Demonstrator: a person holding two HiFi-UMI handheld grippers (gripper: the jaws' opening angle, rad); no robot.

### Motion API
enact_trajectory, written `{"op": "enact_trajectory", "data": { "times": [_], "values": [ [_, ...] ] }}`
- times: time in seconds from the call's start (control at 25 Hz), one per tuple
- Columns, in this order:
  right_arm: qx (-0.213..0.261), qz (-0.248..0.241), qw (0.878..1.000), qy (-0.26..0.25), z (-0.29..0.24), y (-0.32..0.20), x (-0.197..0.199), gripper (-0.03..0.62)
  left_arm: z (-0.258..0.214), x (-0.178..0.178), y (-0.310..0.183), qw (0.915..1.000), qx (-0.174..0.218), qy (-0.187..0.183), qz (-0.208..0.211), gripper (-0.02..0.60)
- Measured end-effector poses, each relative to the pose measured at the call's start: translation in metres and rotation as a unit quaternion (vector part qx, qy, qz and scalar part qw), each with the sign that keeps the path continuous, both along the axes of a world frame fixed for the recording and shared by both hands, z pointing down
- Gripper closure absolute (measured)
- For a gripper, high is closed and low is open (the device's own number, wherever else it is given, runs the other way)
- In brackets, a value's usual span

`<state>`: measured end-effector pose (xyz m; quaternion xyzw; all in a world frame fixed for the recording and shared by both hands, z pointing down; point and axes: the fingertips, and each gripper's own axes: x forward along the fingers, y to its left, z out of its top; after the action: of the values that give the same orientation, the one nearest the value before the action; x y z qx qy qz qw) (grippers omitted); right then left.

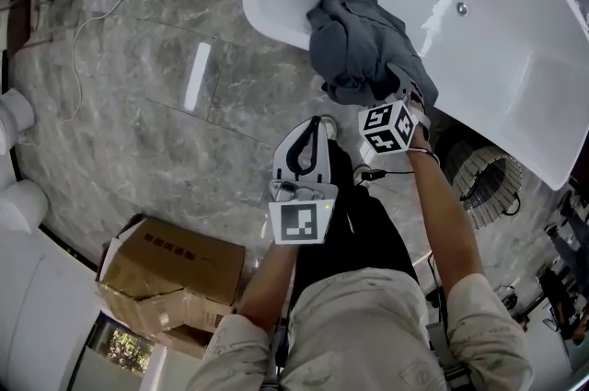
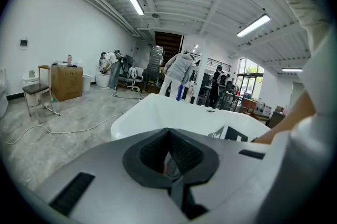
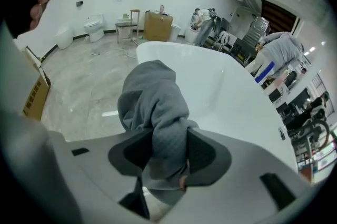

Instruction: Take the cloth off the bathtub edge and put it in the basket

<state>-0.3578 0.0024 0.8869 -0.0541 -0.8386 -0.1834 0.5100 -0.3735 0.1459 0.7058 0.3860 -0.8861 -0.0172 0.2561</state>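
Note:
A crumpled grey cloth (image 1: 359,49) hangs over the near edge of the white bathtub (image 1: 479,58). My right gripper (image 1: 403,95) reaches down into the cloth's near side. In the right gripper view the jaws of the right gripper (image 3: 166,150) pinch a thick fold of the cloth (image 3: 152,107) above the bathtub (image 3: 226,96). My left gripper (image 1: 317,127) hangs over the floor just short of the tub, shut, with nothing in it; in its own view the left gripper (image 2: 168,136) faces the tub's rim (image 2: 174,107). A wire basket (image 1: 488,182) stands on the floor by the tub, to my right.
An open cardboard box (image 1: 170,274) lies on the marble floor at lower left. A thin cable (image 1: 120,3) trails across the floor. White fixtures (image 1: 14,118) stand at the far left. People and office chairs (image 2: 179,78) are at the far end of the room.

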Motion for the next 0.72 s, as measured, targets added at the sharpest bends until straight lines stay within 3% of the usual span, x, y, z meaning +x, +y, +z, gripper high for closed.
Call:
{"op": "enact_trajectory", "data": {
  "times": [0.08,0.28,0.48,0.72],
  "values": [
    [-0.016,0.022,1.0,-0.013,-0.007,0.004,0.004,0.529,-0.004,-0.001,0.001,1.0,0.001,0.004,0.0,0.586],
    [-0.074,0.115,0.99,-0.02,-0.023,-0.003,0.016,0.54,-0.027,-0.005,-0.005,0.9998,0.011,-0.014,0.006,0.586],
    [-0.11,0.152,0.981,-0.052,-0.074,-0.006,0.036,0.542,-0.06,0.003,-0.008,0.9997,0.012,-0.017,0.012,0.586],
    [-0.13,0.189,0.965,-0.131,-0.159,-0.005,0.049,0.542,-0.118,-0.008,-0.017,0.9974,0.04,-0.055,0.024,0.586]
  ]
}}
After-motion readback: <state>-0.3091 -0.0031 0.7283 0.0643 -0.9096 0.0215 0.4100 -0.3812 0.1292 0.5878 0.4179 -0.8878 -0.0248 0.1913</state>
